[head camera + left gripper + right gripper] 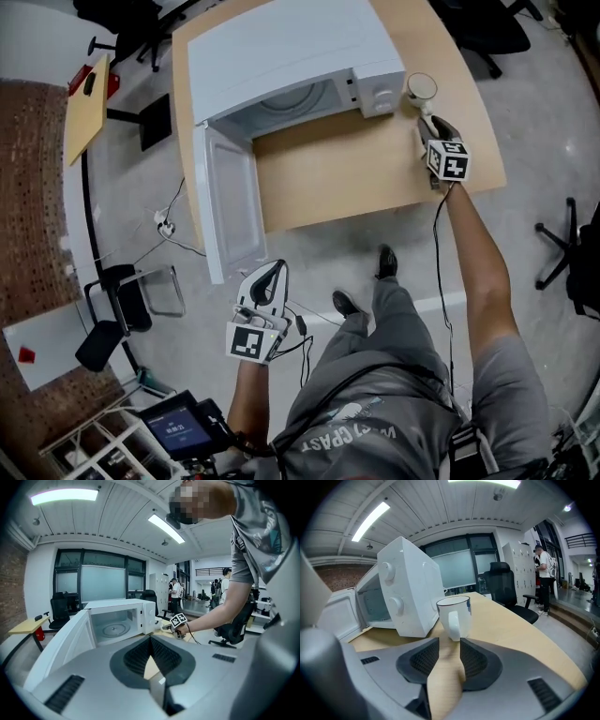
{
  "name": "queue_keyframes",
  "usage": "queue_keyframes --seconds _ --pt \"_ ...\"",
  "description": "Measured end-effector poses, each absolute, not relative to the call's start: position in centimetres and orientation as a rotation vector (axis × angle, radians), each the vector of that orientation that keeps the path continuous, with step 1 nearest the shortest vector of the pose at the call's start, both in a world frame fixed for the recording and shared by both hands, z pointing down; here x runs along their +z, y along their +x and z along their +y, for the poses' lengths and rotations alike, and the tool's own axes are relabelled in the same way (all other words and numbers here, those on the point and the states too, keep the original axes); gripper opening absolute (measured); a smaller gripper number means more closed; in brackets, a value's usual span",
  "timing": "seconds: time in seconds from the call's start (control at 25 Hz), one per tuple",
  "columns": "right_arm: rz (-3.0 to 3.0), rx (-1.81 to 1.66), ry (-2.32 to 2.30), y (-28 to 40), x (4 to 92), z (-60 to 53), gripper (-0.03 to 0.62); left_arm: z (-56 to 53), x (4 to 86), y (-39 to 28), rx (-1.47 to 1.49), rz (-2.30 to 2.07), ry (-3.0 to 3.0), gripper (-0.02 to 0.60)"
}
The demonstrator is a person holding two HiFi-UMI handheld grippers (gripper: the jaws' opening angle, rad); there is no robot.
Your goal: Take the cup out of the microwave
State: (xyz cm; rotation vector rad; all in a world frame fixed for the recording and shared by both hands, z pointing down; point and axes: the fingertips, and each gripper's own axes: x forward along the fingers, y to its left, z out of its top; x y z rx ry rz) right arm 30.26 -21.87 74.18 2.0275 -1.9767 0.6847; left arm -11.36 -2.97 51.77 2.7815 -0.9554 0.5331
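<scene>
Beside microwave (281, 56) on table (347, 178), cup (453, 613) upright, just ahead of open right tongs (450, 644); left tongs (150, 641) closed, empty.

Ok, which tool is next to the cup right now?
The right tool: its open jaws face the cup on the table beside the microwave. The left tool is far off, near the open door.

The white cup (453, 615) with a dark rim stands upright on the worktop (511, 625), just beside the white microwave (410, 588). The microwave's door (230, 202) is wide open.
</scene>
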Motion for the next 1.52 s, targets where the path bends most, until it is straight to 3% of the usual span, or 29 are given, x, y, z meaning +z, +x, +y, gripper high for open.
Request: queue_keyframes --seconds 0.44,0.72,0.84,1.52 --pt "-2.022 0.622 2.061 26.6 69.4 -16.3 0.118 -0.6 48.5 -13.9 0.457 -0.981 2.917 0.026" --pt "-2.159 0.378 1.942 20.3 59.7 -11.0 0.115 1.8 44.8 -16.4 0.39 -1.007 2.966 0.026" --pt "-2.214 0.272 1.953 17.1 53.1 -7.7 0.012 3.7 42.2 -18.2 0.34 -1.012 2.99 0.026" --pt "-2.518 -0.04 1.833 2.9 34.7 7.8 0.011 9.7 35.9 -22.2 0.215 -0.953 3.185 0.026"
